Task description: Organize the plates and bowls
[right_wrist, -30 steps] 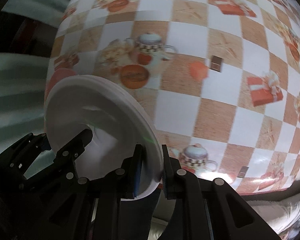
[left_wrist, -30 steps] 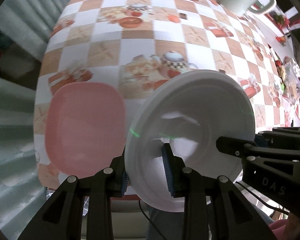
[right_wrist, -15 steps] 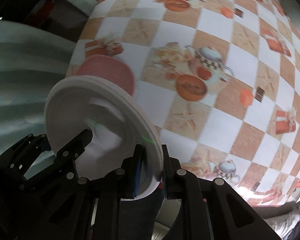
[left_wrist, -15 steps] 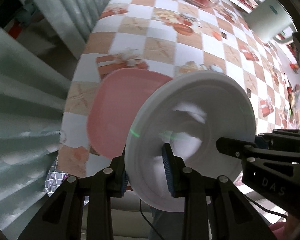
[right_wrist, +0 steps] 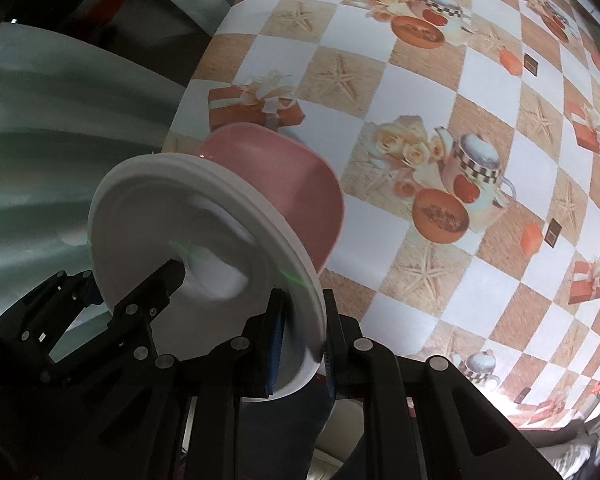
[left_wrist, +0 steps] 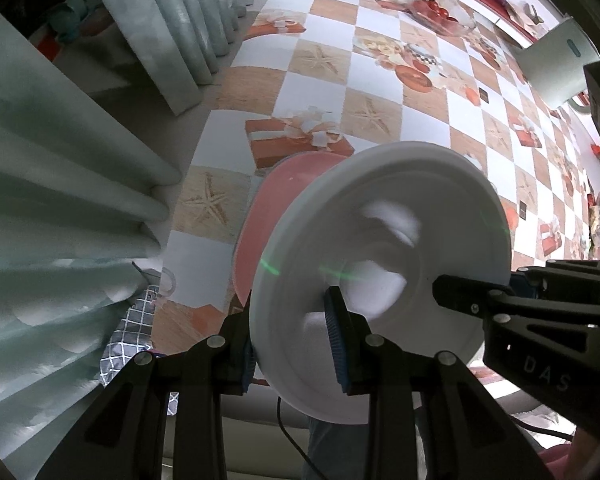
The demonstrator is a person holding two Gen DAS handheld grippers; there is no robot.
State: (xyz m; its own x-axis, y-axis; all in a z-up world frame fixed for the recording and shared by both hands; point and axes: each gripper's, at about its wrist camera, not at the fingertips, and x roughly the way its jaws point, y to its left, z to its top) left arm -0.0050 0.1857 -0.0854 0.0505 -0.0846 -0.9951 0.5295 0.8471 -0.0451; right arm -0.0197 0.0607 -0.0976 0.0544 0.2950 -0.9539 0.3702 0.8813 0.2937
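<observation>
White letters "DAS" show on the black body of the right tongs (left_wrist: 476, 296) in the left wrist view. Both tongs grip 1 white plate (left_wrist: 380, 280), held on edge above the near part of the desk (left_wrist: 384, 68). The left tongs (left_wrist: 292, 344) are narrowed on its lower rim, 1 blue pad on each face. The right tongs (right_wrist: 300, 336) pinch the opposite rim the same way. Behind the plate, a pink plate (right_wrist: 284, 184) lies flat on the checked tablecloth near the desk's corner. Farther back stand a glass bowl (left_wrist: 440, 12) of red fruit and a white container (left_wrist: 556, 68).
</observation>
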